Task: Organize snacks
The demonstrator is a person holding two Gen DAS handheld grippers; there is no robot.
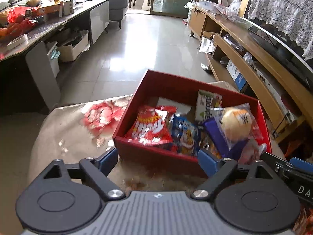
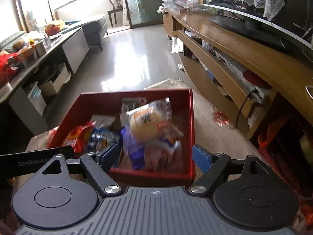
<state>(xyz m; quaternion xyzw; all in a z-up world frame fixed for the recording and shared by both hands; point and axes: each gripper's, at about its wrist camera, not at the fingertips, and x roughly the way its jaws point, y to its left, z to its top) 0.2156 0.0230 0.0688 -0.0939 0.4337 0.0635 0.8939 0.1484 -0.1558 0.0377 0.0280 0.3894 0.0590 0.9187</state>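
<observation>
Left gripper [image 1: 157, 161] and right gripper [image 2: 155, 156] are both hanging wide open and gripping nothing, the red box [image 1: 148, 152] sitting just beyond at twelve o'clock, holding a red snack bag [image 1: 150, 126], blue packet [image 1: 185, 135] and wrapped bun [image 1: 235, 125].

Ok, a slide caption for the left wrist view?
Open left gripper before red box holding snack packets and a wrapped bun.
</observation>
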